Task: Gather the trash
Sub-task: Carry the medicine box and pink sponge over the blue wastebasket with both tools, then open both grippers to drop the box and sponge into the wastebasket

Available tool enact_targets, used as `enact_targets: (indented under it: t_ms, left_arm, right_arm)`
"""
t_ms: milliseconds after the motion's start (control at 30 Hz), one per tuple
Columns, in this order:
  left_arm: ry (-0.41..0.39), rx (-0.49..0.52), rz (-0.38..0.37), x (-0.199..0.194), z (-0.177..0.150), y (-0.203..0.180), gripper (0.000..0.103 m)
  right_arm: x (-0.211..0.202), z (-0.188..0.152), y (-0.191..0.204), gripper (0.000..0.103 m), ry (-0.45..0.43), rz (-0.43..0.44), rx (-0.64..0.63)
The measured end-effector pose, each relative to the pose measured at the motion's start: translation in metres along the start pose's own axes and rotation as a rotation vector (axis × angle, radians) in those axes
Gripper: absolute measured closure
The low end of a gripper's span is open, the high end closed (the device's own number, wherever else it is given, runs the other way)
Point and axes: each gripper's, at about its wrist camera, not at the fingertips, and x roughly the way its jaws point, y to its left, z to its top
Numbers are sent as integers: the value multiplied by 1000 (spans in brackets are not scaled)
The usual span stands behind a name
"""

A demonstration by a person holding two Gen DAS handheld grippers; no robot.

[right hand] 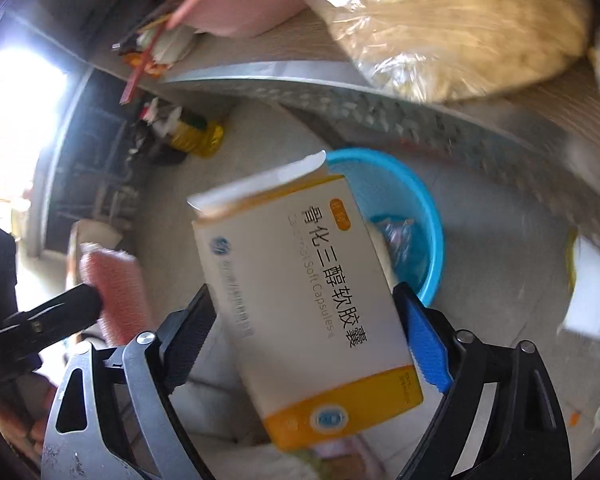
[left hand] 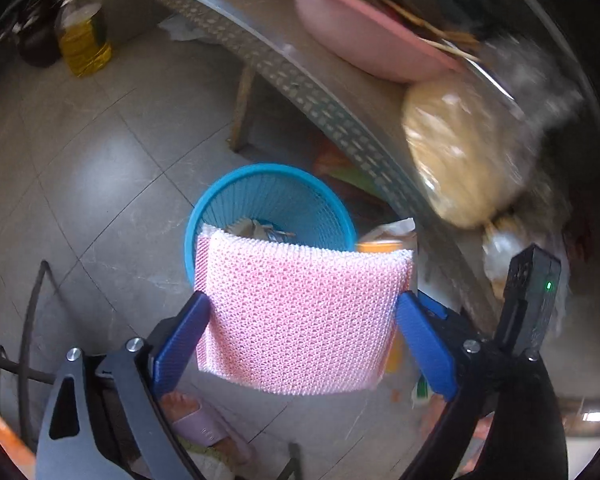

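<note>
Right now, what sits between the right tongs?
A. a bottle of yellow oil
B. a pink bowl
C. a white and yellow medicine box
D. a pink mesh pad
C: the right wrist view shows the white and yellow medicine box between the right tongs, above the blue basket; the pink mesh pad is at the left tongs.

Right wrist view. Right gripper points steeply down at the floor. A white and orange medicine box, printed "Soft Capsules", lies tilted between the jaws; jaws stand wide, and whether the pads press it cannot be told. Its top flap is open. Behind the box, a blue basket on the floor holds crumpled wrappers. At left, a pink mesh cloth, blurred. Worktop edge above carries a clear bag of pale noodles and a pink basin. Yellow oil bottle on the floor.
</note>
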Motion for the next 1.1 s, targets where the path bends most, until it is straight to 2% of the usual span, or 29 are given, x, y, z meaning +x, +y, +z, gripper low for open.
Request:
enact_targets:
  t_ms: [67, 200, 500, 733, 900, 1100]
  left_arm:
    - [-1, -37, -8, 9, 3, 6, 10]
    - [2, -63, -51, 13, 0, 12, 10]
    - [-36, -46, -79, 5, -1, 5, 9]
    - [-65, -107, -172, 0, 6, -2, 6]
    - [-67, -96, -178, -3, 6, -10, 6]
    - [-76, -66, -191, -18, -4, -13, 6]
  right_arm:
    - [13, 5, 1, 16, -13, -51, -19]
    - [28, 5, 0, 16, -12, -93, -38]
    - [10, -13, -6, 16, -79, -95, -41]
    - [-14, -19, -1, 16, -129, -68, -65]
    - [-23, -17, 4, 16, -165, -46, -83]
    - [-24, -22, -3, 16, -158, -53, -72]
